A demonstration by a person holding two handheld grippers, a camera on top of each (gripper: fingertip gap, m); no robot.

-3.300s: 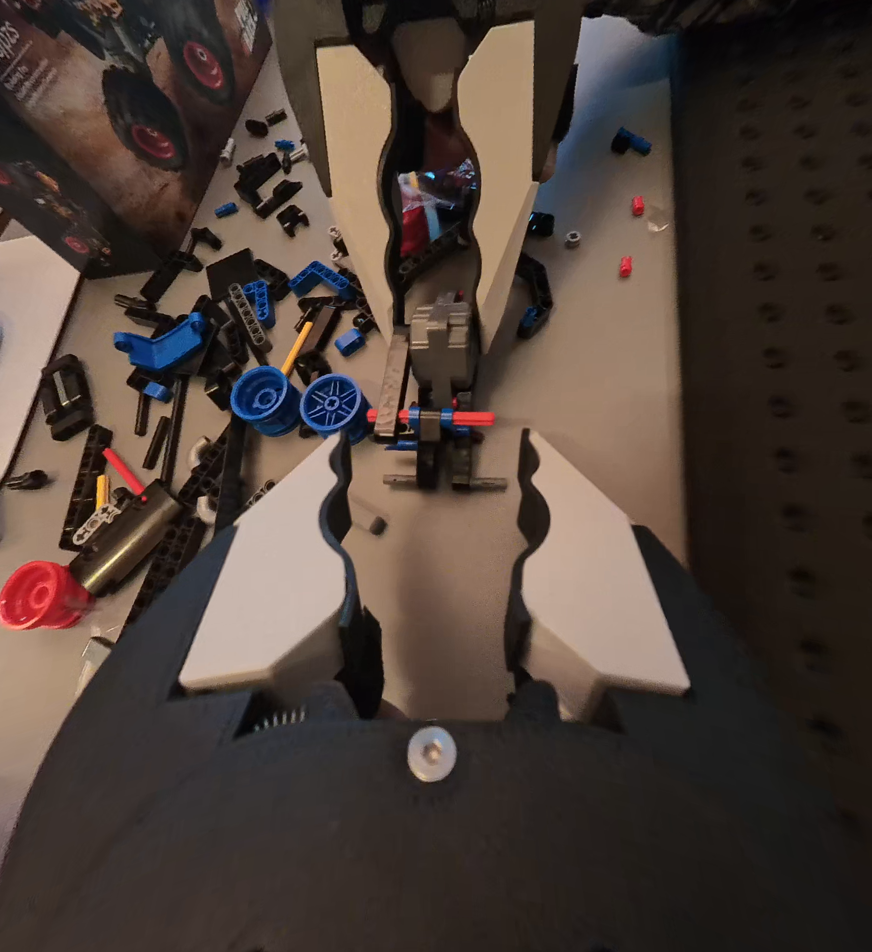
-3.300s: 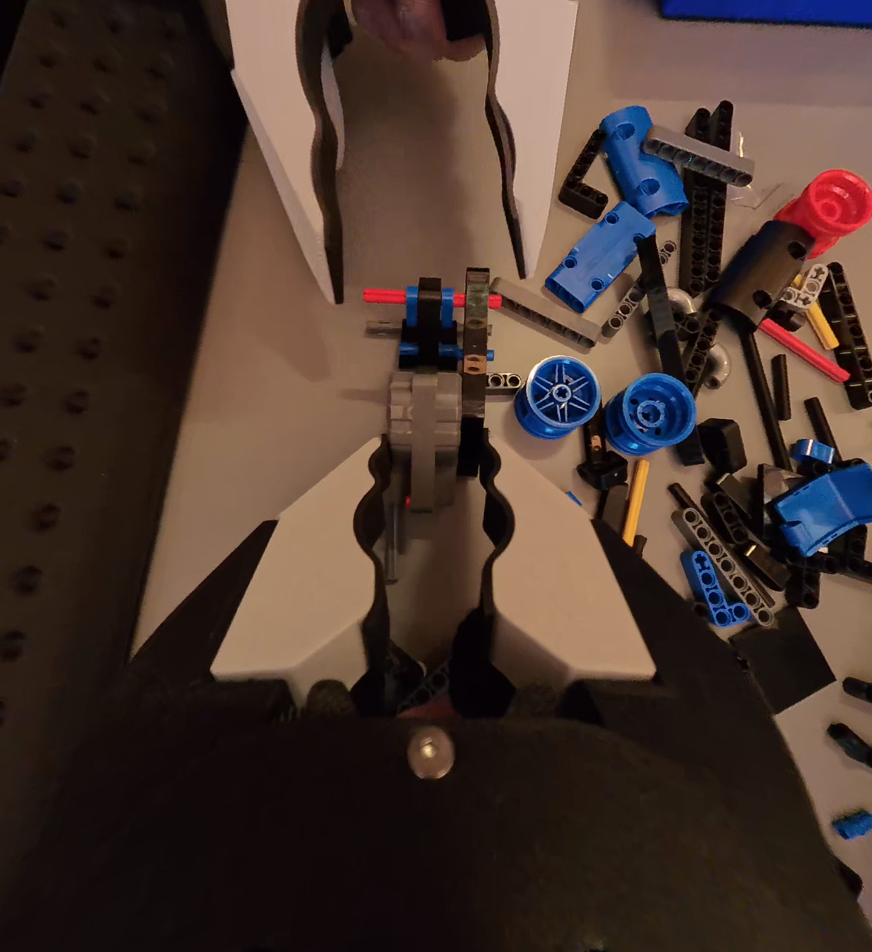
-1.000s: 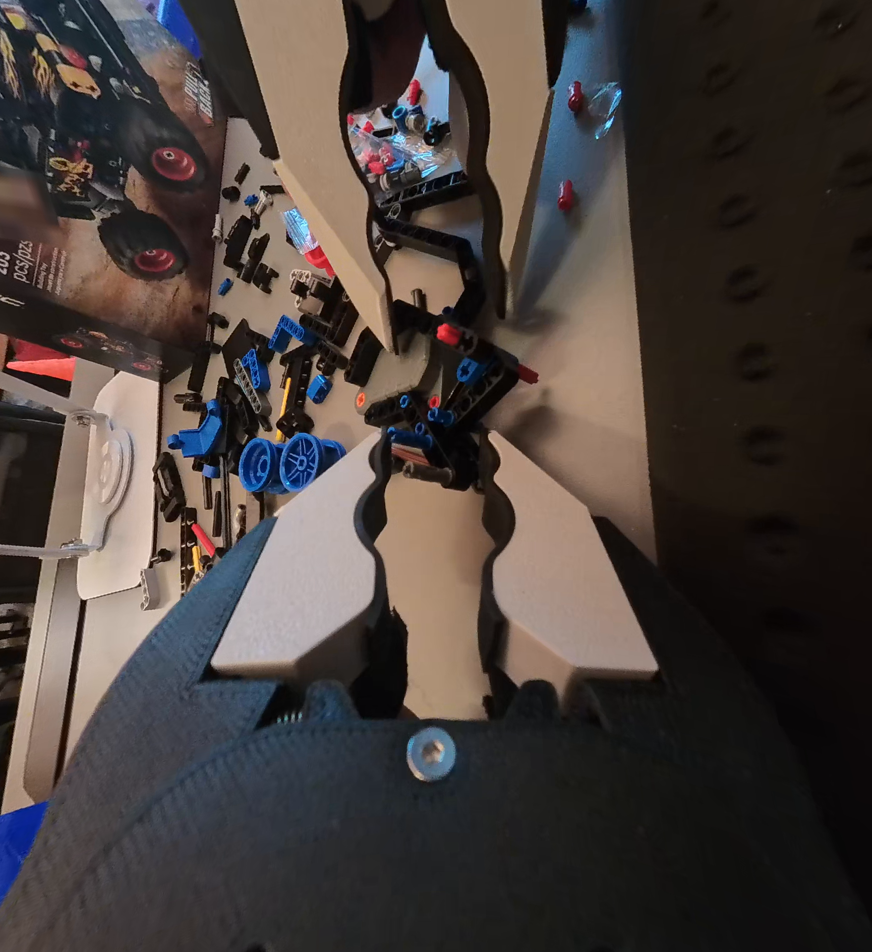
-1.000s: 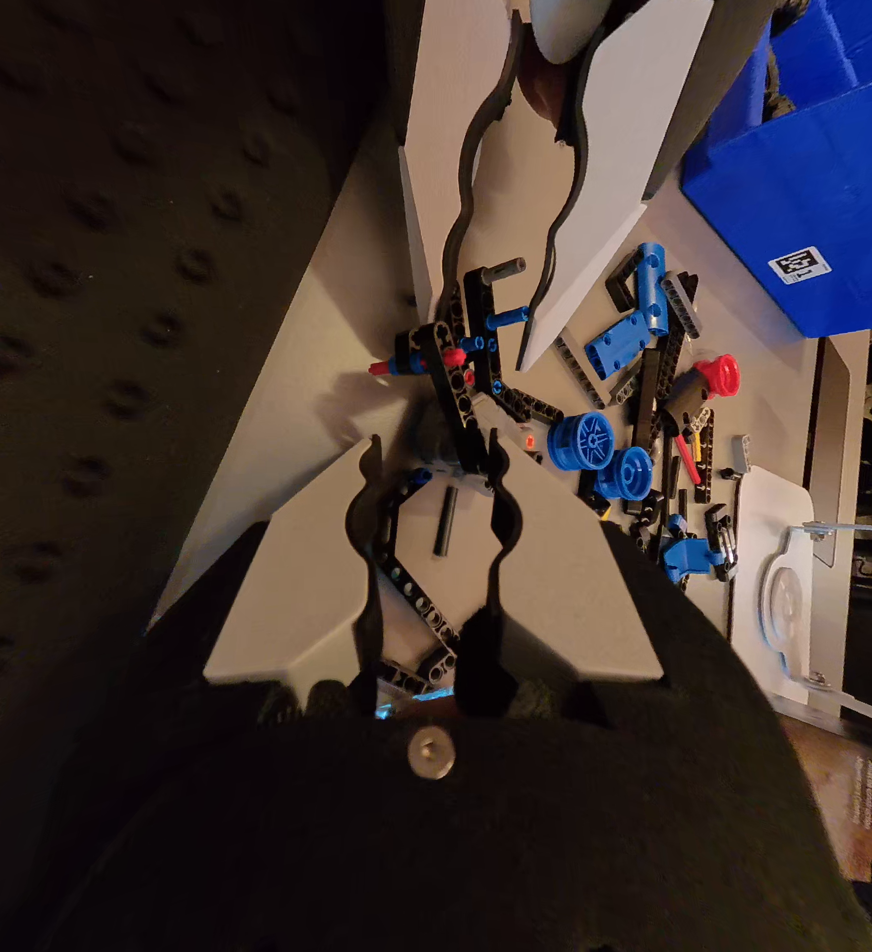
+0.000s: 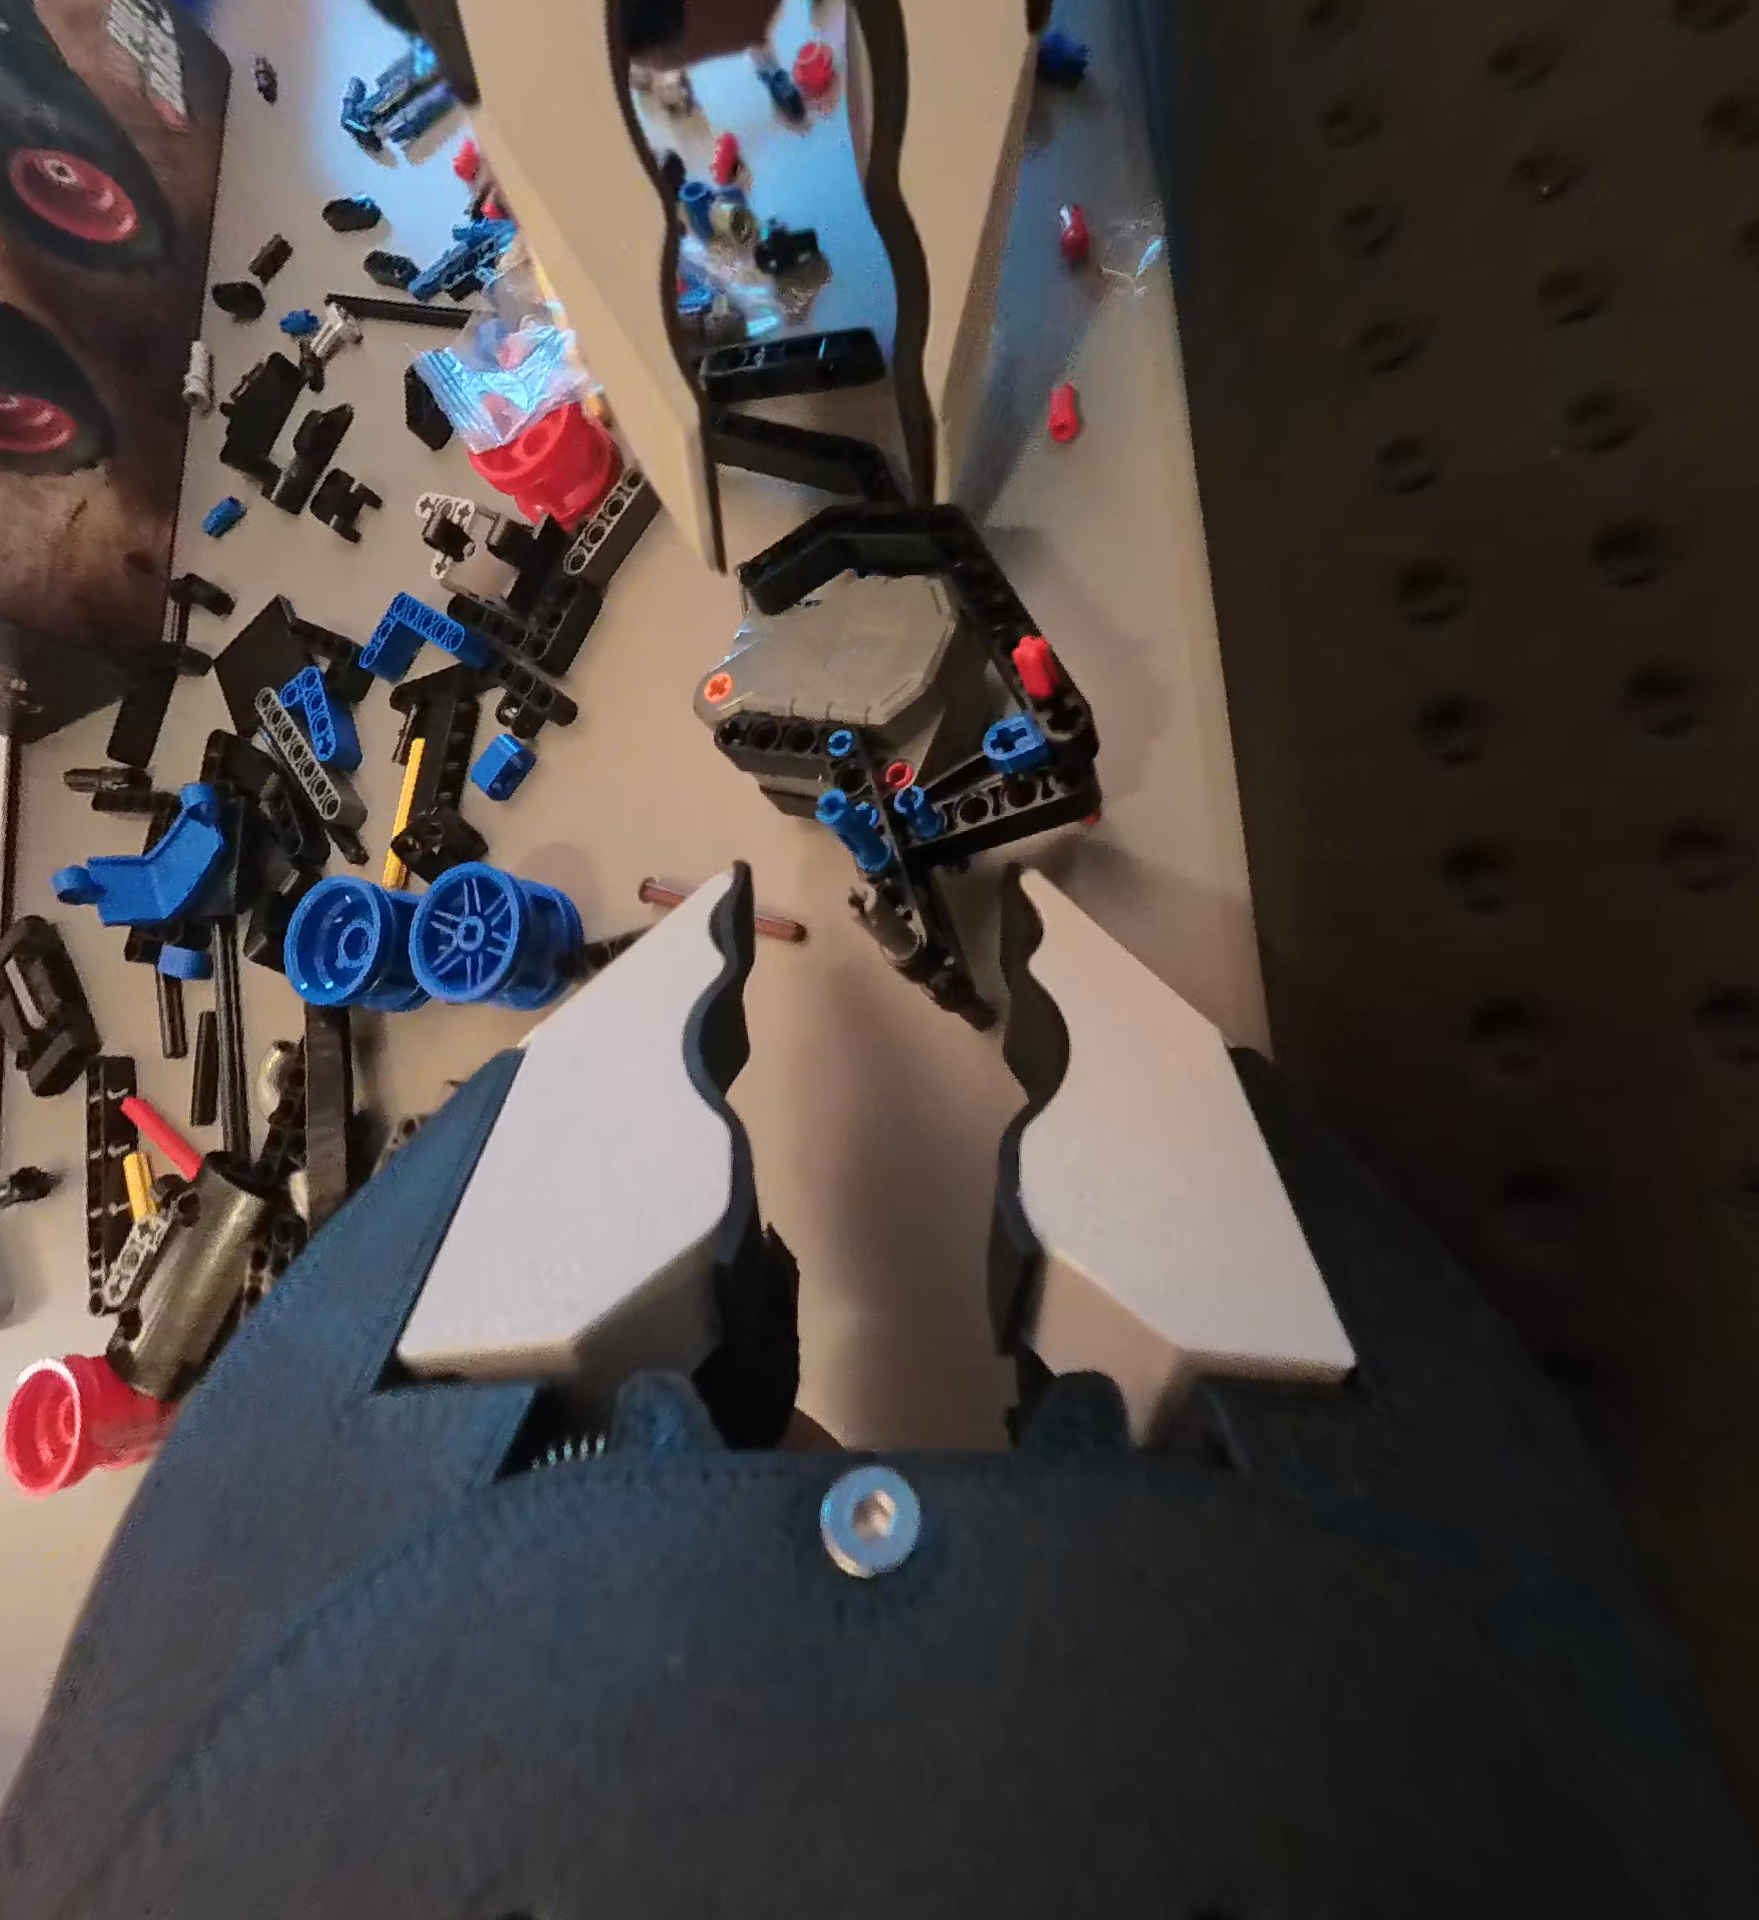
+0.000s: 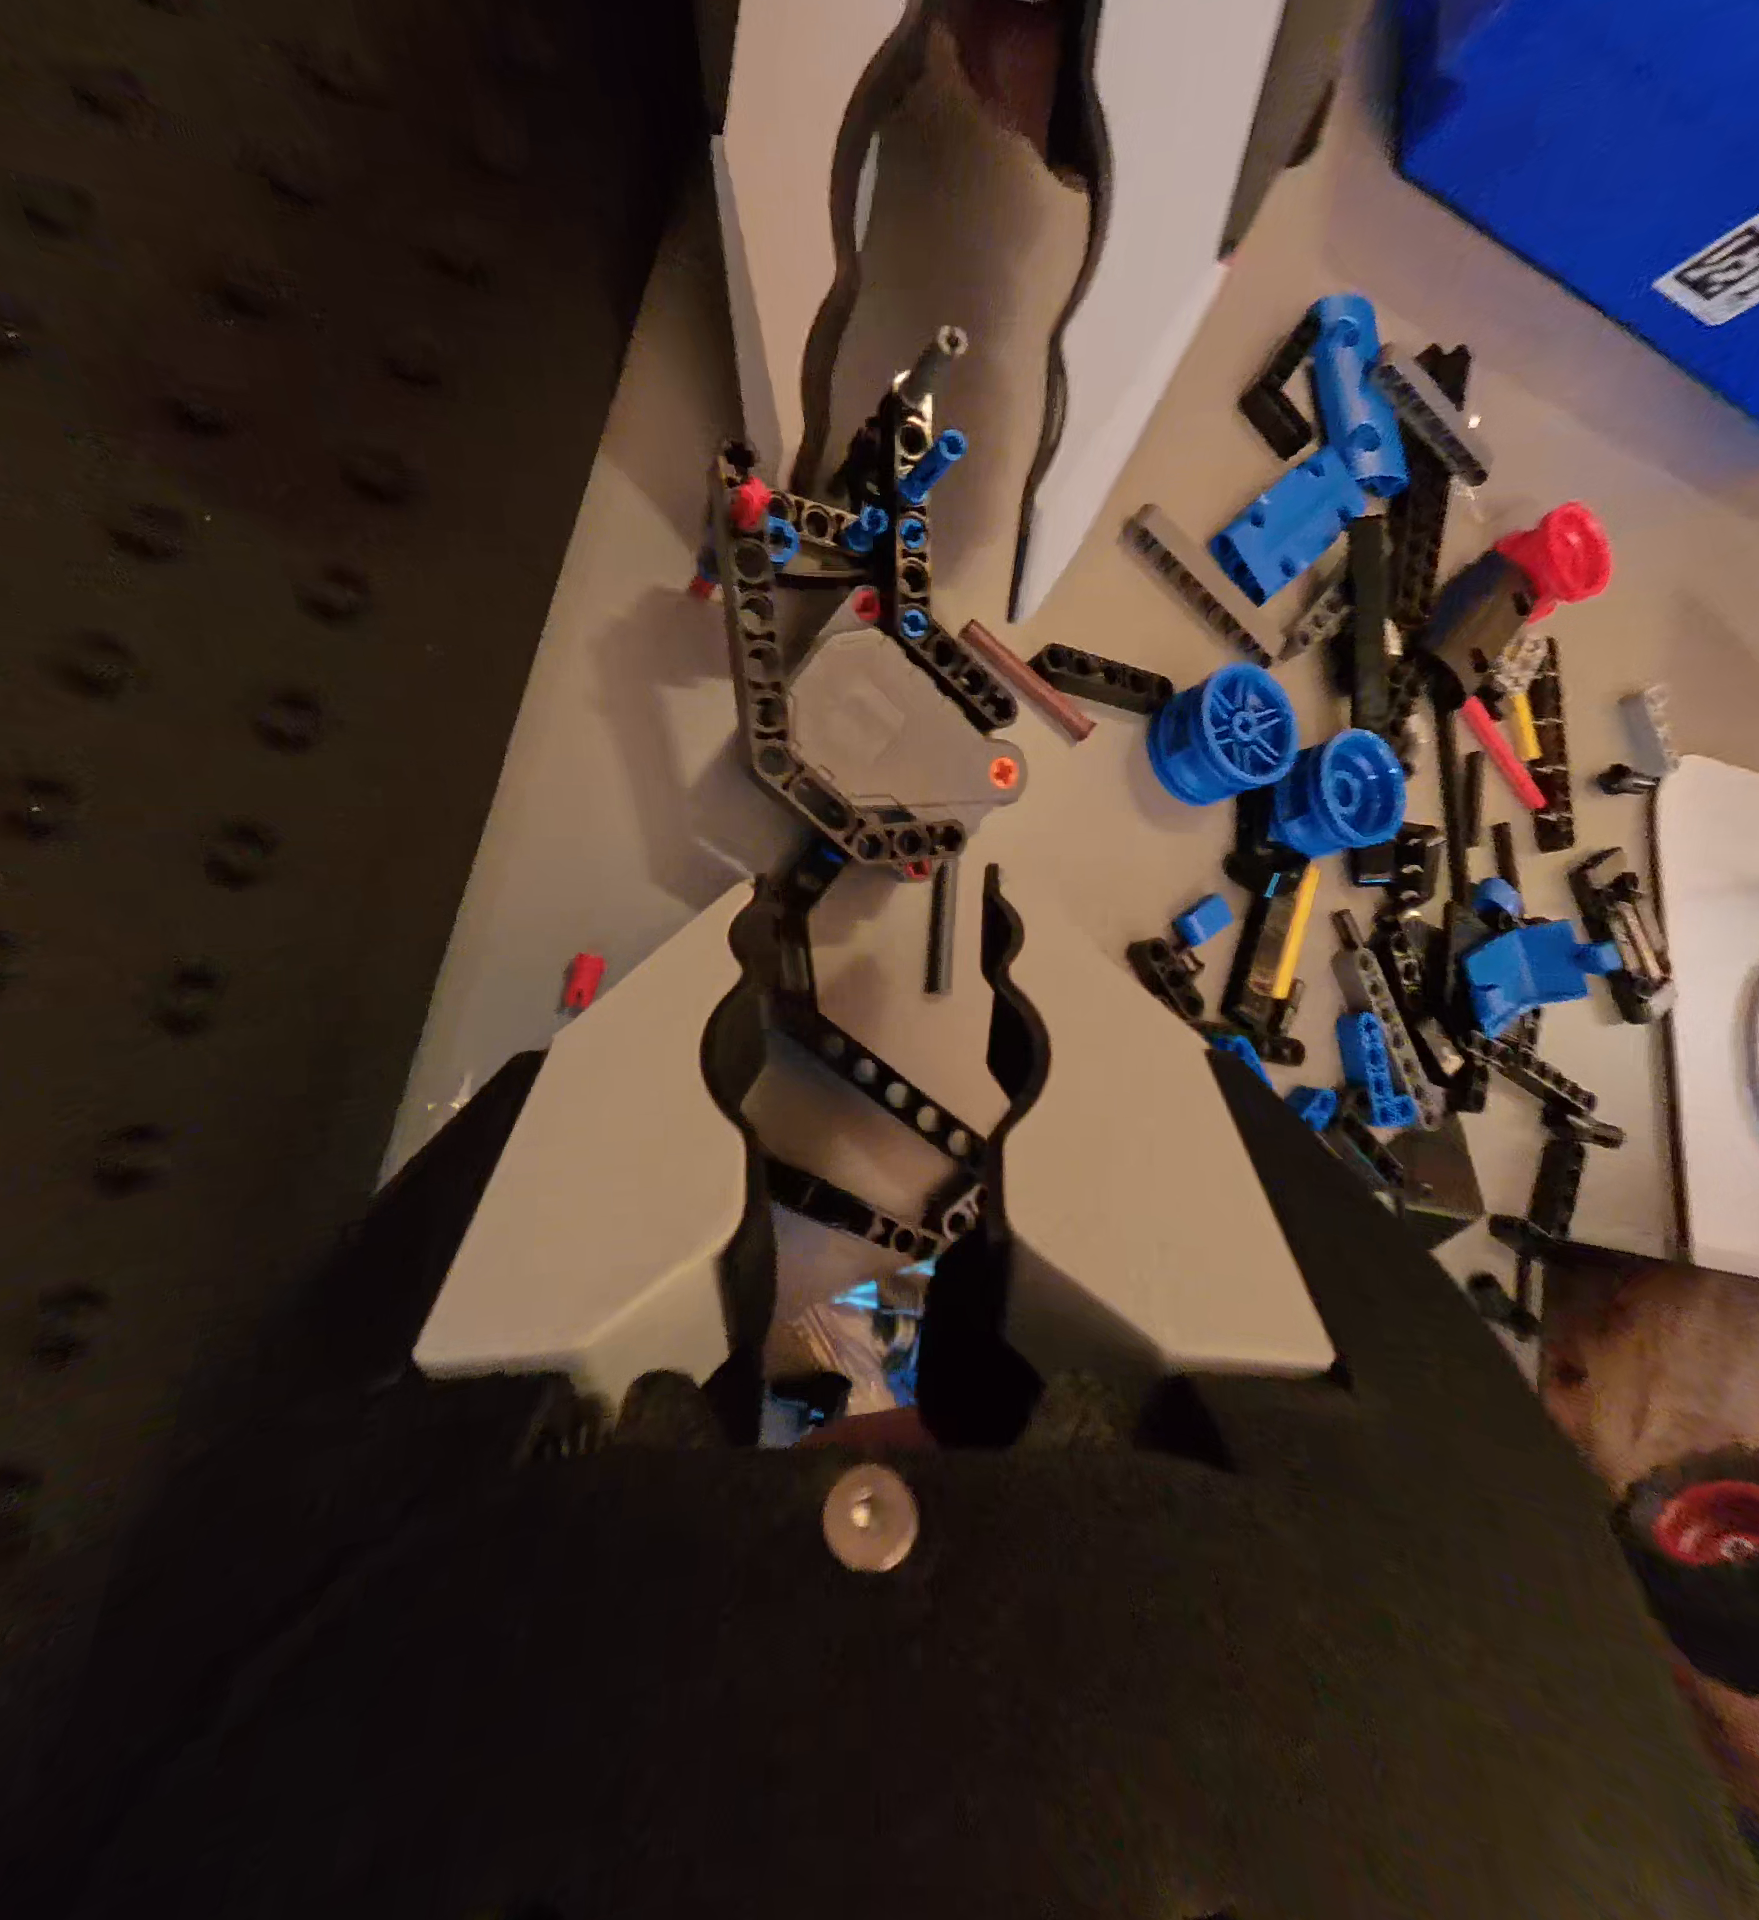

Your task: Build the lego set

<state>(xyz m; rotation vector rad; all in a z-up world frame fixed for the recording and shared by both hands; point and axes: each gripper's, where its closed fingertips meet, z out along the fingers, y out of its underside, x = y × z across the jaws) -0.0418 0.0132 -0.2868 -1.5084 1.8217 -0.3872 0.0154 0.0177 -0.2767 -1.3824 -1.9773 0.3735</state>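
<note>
The partly built assembly (image 5: 833,665), a grey block in a frame of black beams with blue and red pins, lies flat on the grey table (image 5: 646,810). It also shows in the right wrist view (image 6: 885,727). My left gripper (image 5: 880,883) is open, and one black beam end of the assembly reaches between its fingertips without being gripped. My right gripper (image 6: 870,883) is open at the assembly's other end, above loose black beams (image 6: 875,1091). Each gripper shows in the other's view, the right one (image 5: 821,525) and the left one (image 6: 901,551).
Loose black, blue and red pieces lie beside the assembly, among them two blue wheels (image 5: 439,935) and a brown axle (image 6: 1026,675). The set's box (image 5: 23,312) stands at the left, a blue bin (image 6: 1633,156) beyond. A dark dimpled mat (image 5: 1529,727) borders the table. There is about 7 cm between the tips of the two grippers.
A second ago both grippers held the assembly up between them. Now it lies flat on the table, and both grippers have opened and drawn back a little.
</note>
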